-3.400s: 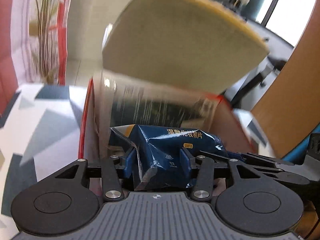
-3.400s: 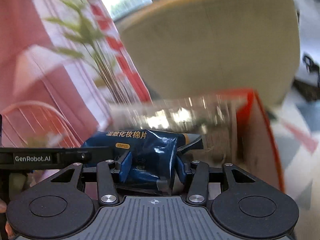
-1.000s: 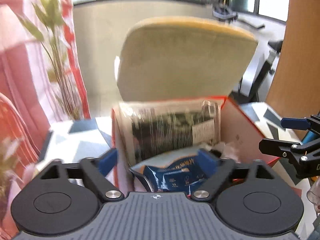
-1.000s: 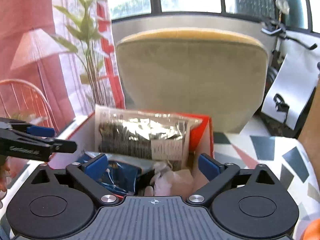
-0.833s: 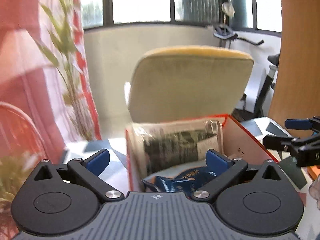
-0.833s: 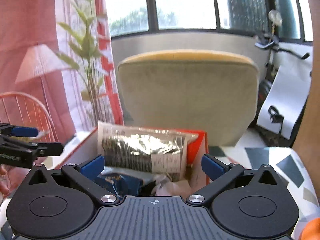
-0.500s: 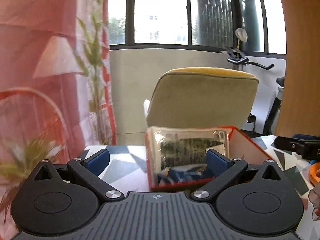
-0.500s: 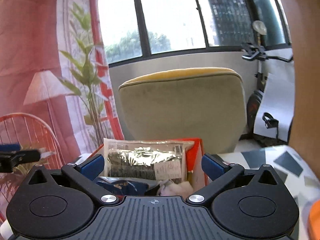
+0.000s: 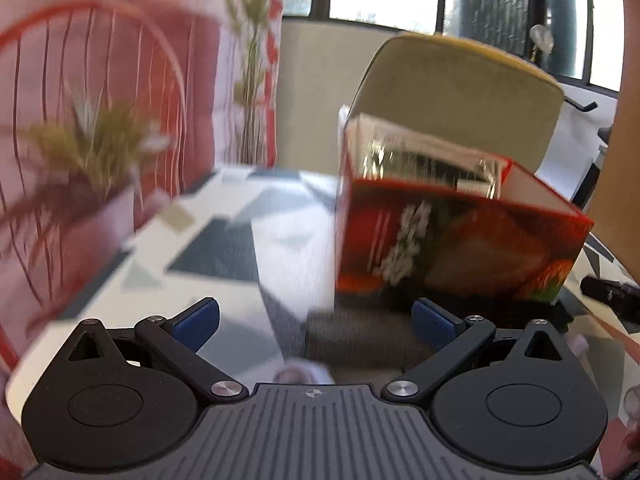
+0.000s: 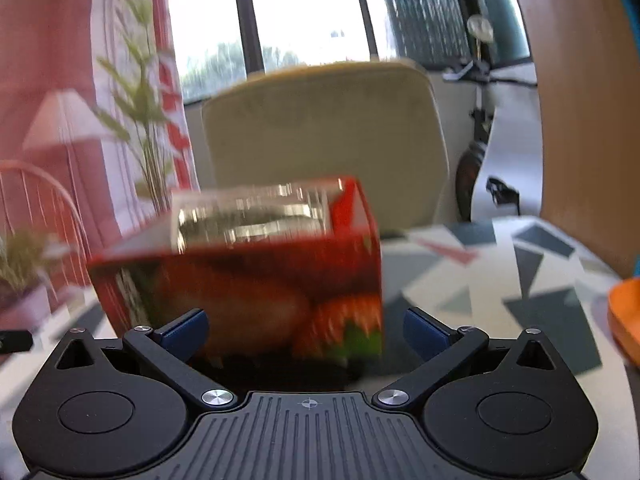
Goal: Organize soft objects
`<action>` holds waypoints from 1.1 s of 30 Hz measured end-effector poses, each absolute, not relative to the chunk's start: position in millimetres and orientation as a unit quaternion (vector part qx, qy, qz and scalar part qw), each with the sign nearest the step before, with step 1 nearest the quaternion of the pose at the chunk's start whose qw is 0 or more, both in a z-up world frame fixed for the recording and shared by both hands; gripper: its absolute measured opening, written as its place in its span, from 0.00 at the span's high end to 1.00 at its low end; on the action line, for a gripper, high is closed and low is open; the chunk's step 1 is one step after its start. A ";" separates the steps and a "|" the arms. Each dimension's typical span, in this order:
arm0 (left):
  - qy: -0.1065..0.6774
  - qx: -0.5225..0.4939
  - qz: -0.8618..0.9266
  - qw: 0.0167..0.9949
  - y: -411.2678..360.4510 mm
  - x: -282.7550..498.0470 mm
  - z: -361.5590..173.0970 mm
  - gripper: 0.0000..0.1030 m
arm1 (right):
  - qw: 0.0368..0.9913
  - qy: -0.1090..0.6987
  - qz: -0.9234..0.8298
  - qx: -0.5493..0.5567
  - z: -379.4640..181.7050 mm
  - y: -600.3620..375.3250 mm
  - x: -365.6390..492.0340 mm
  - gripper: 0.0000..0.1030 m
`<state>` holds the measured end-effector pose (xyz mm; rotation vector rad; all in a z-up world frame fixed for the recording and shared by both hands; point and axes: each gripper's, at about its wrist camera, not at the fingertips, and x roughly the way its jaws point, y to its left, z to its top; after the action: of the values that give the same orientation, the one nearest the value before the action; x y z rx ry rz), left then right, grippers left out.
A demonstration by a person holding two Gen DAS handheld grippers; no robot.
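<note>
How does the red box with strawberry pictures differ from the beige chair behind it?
The red cardboard box with strawberry pictures stands on the patterned table; the beige upholstered chair stands beyond it. The box is glossy, printed and straight-edged; the chair is plain, matte and round-cornered. The box holds a shiny packet.

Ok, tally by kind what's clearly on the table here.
Box: 1
Packet, standing in the box: 1
Potted plant: 1
Orange item, cut off at the edge: 1
Total: 4
</note>
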<state>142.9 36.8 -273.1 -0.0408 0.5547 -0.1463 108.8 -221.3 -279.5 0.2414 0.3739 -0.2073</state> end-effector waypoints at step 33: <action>0.366 -0.040 -0.079 0.927 43.6 159.2 -308.8 0.20 | 0.931 0.322 -0.047 0.163 -324.4 -216.8 122.6 0.40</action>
<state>159.2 43.6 -308.8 -0.0827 0.7495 -0.1614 122.6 -216.8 -324.4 0.3341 0.6597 -0.0970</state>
